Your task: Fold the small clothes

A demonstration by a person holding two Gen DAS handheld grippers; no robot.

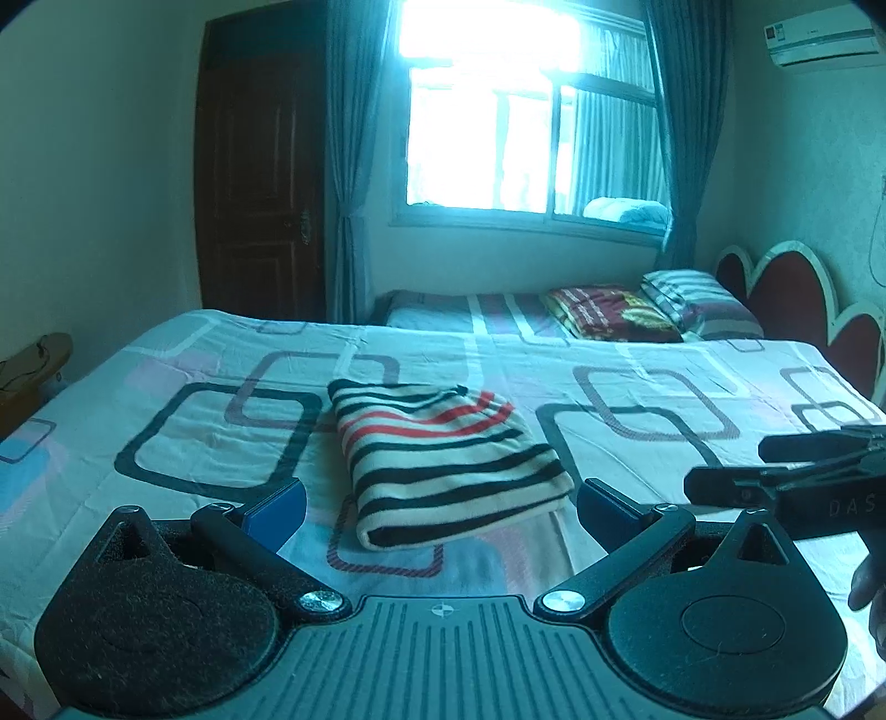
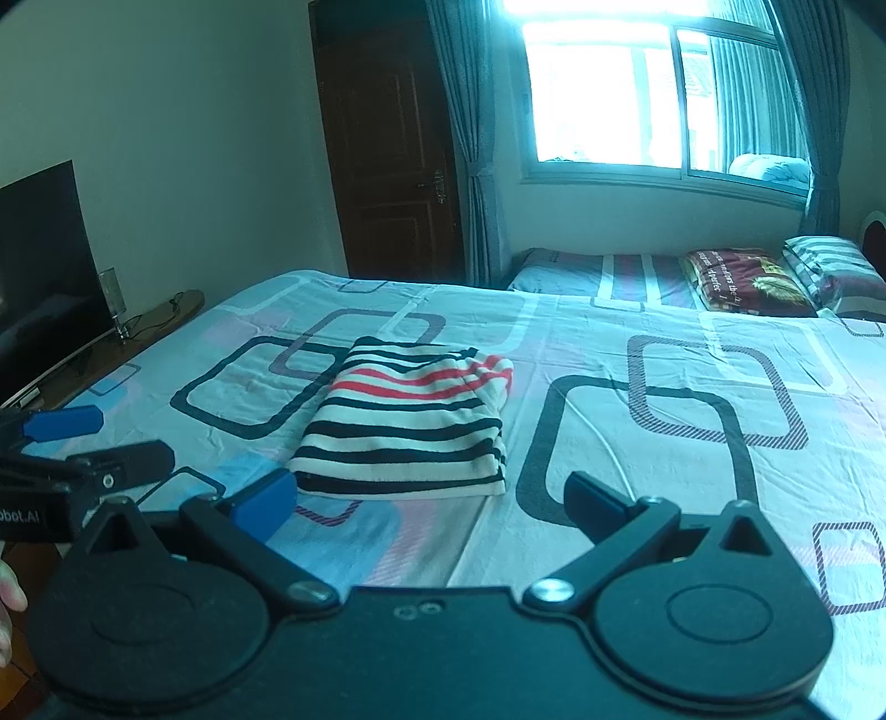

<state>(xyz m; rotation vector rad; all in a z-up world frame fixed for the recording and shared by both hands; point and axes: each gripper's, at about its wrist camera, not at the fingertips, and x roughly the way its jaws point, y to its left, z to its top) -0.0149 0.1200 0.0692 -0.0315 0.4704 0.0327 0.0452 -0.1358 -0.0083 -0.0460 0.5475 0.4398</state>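
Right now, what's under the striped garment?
The striped garment lies folded on the patterned bedsheet, covering part of its square print. Whatever might be inside the folds is hidden. Both grippers, left and right, are open, apart from it.

One folded striped garment is counted at centre frame. Two grippers are counted: the left gripper, jaws apart, and the right gripper, jaws apart. Two beds are seen: one patterned bed in the foreground, one second bed behind it. One folded blanket and one pillow are counted at right. One window, one door, one air conditioner upper right, and one television at left are counted.
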